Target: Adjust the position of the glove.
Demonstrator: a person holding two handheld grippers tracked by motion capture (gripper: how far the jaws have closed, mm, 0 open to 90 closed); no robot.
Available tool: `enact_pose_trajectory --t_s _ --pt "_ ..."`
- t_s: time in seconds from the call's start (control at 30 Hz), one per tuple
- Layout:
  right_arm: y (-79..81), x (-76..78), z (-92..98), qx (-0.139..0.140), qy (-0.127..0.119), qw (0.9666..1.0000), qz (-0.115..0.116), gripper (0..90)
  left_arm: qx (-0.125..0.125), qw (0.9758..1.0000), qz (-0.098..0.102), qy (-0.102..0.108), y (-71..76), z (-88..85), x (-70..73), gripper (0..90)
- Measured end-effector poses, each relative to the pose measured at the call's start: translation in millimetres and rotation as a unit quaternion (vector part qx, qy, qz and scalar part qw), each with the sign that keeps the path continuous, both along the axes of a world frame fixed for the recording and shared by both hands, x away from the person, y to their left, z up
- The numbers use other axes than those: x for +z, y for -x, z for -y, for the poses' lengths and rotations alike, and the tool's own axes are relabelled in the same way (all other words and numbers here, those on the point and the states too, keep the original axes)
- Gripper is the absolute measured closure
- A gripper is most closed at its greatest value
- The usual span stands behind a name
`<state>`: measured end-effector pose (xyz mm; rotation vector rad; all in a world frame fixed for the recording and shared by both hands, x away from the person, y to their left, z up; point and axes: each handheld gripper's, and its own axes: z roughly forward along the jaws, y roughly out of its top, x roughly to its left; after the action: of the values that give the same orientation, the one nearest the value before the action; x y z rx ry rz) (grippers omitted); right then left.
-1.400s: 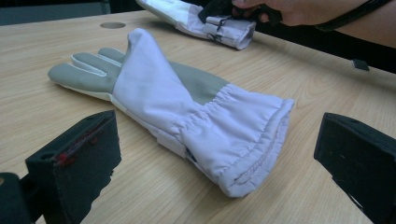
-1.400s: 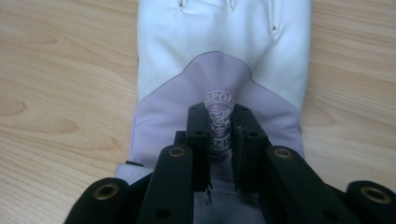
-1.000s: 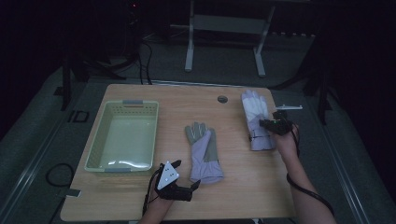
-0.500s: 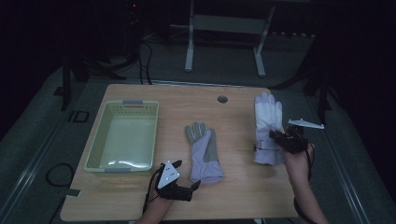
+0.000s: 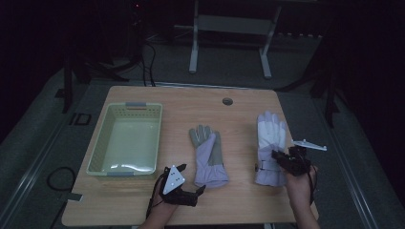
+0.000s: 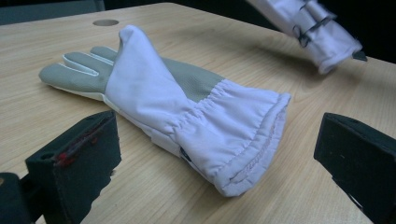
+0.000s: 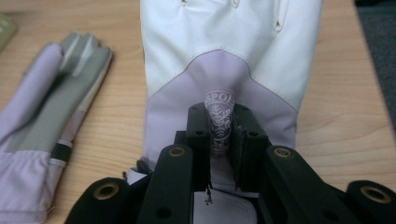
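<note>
Basket (image 5: 125, 140) sits on the table's (image 5: 239, 102) left part, well apart from the mid glove (image 5: 208, 155); its near rim is dim in the high view. L gripper (image 5: 199, 190) is just beside the mid glove's cuff, at the near-left corner of it; hand cut off by the frame's bottom edge. In the left gripper view its jaws stand wide apart, nothing between them, the cuff (image 6: 243, 140) lying ahead of them & not touched. Bare wood around that glove on all sides.

Right of it, the white glove (image 5: 270, 148) lies flat, fingers pointing away from the person, near the table's right edge. R gripper (image 5: 275, 157) is over its cuff end; in the right gripper view the jaws are pressed in on a pinched-up fold (image 7: 218, 122) of the glove's back w/ a snowflake logo. The cuff under the gripper is hidden. Little wood between this glove & the right edge, more toward the mid glove.
</note>
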<state>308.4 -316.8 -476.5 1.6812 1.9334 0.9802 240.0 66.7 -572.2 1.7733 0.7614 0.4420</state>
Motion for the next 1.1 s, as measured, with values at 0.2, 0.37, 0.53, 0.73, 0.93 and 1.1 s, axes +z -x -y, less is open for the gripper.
enact_pose_trajectory --t_s 0.2,0.37,0.53,0.73,0.93,1.1 --pt "-21.3 -25.9 -5.2 -0.015 0.011 0.9994 -0.031 78.2 0.001 1.0 0.0 -0.001 0.2 -0.5 0.0 0.7" --pt "-32.5 -45.7 -3.3 -0.023 0.017 0.9983 -0.05 69.2 0.002 1.0 -0.006 0.004 -0.4 -1.5 -0.1 0.7" --pt "-35.3 -51.7 0.8 -0.012 0.002 0.9984 -0.055 62.1 0.002 1.0 -0.007 0.004 -0.8 -1.8 -0.1 0.6" --pt "-37.6 -46.5 2.6 0.02 0.009 0.9979 -0.06 52.3 0.002 0.9999 -0.011 0.007 -1.6 -2.5 -0.2 0.6" --pt "-36.9 -28.4 5.8 0.07 0.022 0.9971 -0.019 46.4 -0.001 0.9998 -0.015 0.01 -1.9 -3.1 -0.2 0.6" --pt "-38.3 -13.7 15.9 0.115 0.069 0.991 -0.004 39.8 -0.003 0.9998 -0.016 0.014 -2.6 -3.6 -0.4 0.6"
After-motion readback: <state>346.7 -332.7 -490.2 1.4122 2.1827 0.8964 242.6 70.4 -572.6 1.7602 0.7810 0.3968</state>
